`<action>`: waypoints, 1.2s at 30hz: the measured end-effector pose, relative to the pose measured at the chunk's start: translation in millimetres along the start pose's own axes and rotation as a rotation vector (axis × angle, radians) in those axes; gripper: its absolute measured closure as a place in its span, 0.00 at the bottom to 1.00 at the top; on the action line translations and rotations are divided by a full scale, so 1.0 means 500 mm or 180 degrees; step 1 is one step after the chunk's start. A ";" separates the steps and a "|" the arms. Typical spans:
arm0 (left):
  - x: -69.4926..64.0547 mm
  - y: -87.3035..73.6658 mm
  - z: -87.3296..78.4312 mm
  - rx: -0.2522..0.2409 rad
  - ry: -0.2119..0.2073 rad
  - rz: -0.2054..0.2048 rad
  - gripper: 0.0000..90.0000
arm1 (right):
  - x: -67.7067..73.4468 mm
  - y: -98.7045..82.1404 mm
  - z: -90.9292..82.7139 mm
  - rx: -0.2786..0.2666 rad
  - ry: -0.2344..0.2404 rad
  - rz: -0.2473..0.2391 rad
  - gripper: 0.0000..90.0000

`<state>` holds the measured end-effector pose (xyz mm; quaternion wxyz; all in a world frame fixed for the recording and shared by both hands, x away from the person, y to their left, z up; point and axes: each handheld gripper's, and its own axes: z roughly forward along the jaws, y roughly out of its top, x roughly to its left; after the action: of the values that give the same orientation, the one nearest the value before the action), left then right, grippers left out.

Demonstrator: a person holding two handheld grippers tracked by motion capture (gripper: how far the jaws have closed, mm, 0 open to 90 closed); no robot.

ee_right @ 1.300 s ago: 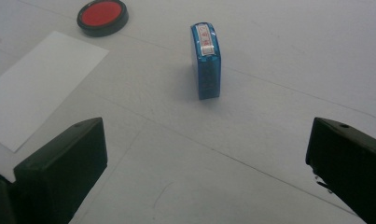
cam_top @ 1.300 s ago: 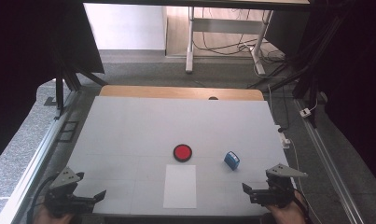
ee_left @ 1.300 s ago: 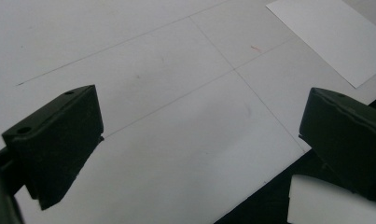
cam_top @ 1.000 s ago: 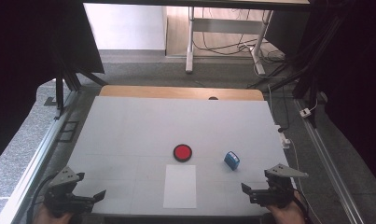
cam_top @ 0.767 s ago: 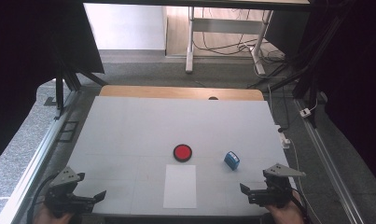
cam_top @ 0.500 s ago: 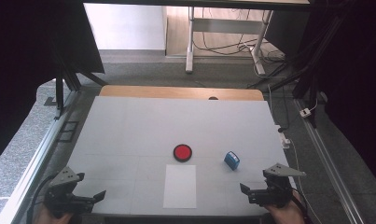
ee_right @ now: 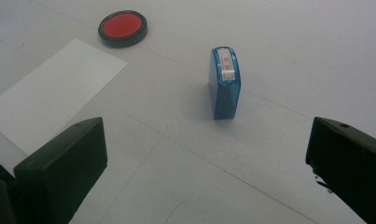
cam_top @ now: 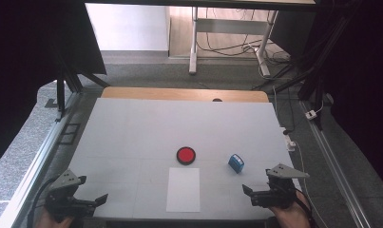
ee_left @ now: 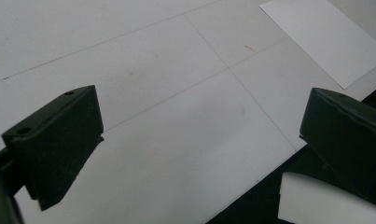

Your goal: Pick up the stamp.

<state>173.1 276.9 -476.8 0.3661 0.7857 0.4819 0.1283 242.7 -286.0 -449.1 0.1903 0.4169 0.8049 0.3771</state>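
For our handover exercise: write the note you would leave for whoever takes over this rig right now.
Left gripper: open, holding nothing, at the table's near left corner.
Right gripper: open, holding nothing, at the near right, pointed at the blue stamp.
The stamp stands just ahead of it; the red ink pad lies uncovered mid-table, the white paper just in front of the pad.
Done: nothing visibly.
Left: probably grasp the stamp, ink it, stamp the paper.

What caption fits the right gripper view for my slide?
Open right gripper faces a blue stamp, with a red ink pad and white paper beyond.
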 end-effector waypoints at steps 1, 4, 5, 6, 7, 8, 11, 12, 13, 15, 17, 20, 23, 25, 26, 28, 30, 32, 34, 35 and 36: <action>0.000 0.000 0.000 0.0000 0.0000 0.0000 0.00 | 0.000 0.000 0.000 0.0000 0.0000 0.0000 0.00; 0.001 -0.001 -0.001 -0.0013 -0.0014 -0.0013 0.00 | 0.001 0.001 0.010 0.0048 0.0035 -0.0057 0.00; 0.001 -0.001 -0.001 -0.0013 -0.0014 -0.0013 0.00 | 0.000 0.001 0.012 0.0038 0.0055 -0.0057 0.00; 0.002 -0.001 -0.002 -0.0016 -0.0020 -0.0013 0.00 | -0.001 0.001 0.014 0.0034 0.0068 -0.0060 0.00; 0.001 -0.001 -0.002 -0.0017 -0.0022 -0.0012 0.00 | -0.002 0.002 0.016 0.0035 0.0081 -0.0058 0.00; 0.001 -0.001 -0.001 -0.0015 -0.0024 -0.0012 0.00 | -0.003 0.002 0.017 0.0034 0.0094 -0.0066 0.00; 0.001 -0.001 -0.001 -0.0013 -0.0022 -0.0011 0.00 | -0.008 0.003 0.020 0.0021 0.0128 -0.0054 0.00; 0.001 -0.001 -0.001 -0.0011 -0.0026 -0.0011 0.00 | -0.009 0.004 0.021 0.0014 0.0134 -0.0035 0.00; 0.001 -0.001 -0.001 -0.0012 -0.0024 -0.0010 0.00 | -0.011 0.005 0.022 0.0008 0.0148 -0.0030 0.00; 0.001 -0.001 -0.001 -0.0014 -0.0028 -0.0011 0.00 | -0.012 0.007 0.024 -0.0015 0.0167 -0.0035 0.00; 0.001 -0.001 -0.001 -0.0008 -0.0028 -0.0009 0.00 | -0.011 0.009 0.027 -0.0010 0.0163 -0.0033 0.00; 0.000 -0.001 -0.001 -0.0004 -0.0019 0.0000 0.00 | -0.011 0.014 0.036 -0.0019 0.0163 -0.0034 0.00; 0.000 -0.001 0.000 -0.0002 -0.0019 0.0007 0.00 | -0.012 0.019 0.045 0.0009 0.0184 -0.0042 0.00; 0.000 0.000 0.000 0.0000 -0.0020 0.0007 0.00 | -0.013 0.020 0.049 0.0026 0.0188 -0.0029 0.00; 0.000 0.000 0.000 0.0000 -0.0020 0.0007 0.00 | -0.013 0.020 0.049 0.0026 0.0188 -0.0029 0.00; 0.000 0.000 0.000 0.0000 -0.0021 0.0008 0.00 | -0.016 0.023 0.054 0.0041 0.0148 -0.0004 0.00; 0.000 0.000 0.000 0.0001 -0.0021 0.0011 0.00 | -0.017 0.025 0.055 0.0045 0.0158 0.0019 0.00; 0.000 0.000 0.000 0.0001 -0.0025 0.0012 0.00 | -0.019 0.030 0.060 0.0053 0.0200 0.0058 0.00; 0.000 0.000 0.000 0.0003 -0.0026 0.0012 0.00 | -0.020 0.034 0.066 0.0084 0.0184 0.0027 0.00; 0.000 0.000 0.000 0.0003 -0.0028 0.0015 0.00 | -0.021 0.035 0.073 0.0105 0.0167 0.0013 0.00; 0.000 0.000 0.000 0.0003 -0.0028 0.0015 0.00 | -0.021 0.035 0.078 0.0134 0.0157 0.0030 0.00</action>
<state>172.9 276.9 -476.9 0.3675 0.7875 0.4786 0.1254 282.3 -270.9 -460.8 0.1598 0.4151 0.8151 0.3710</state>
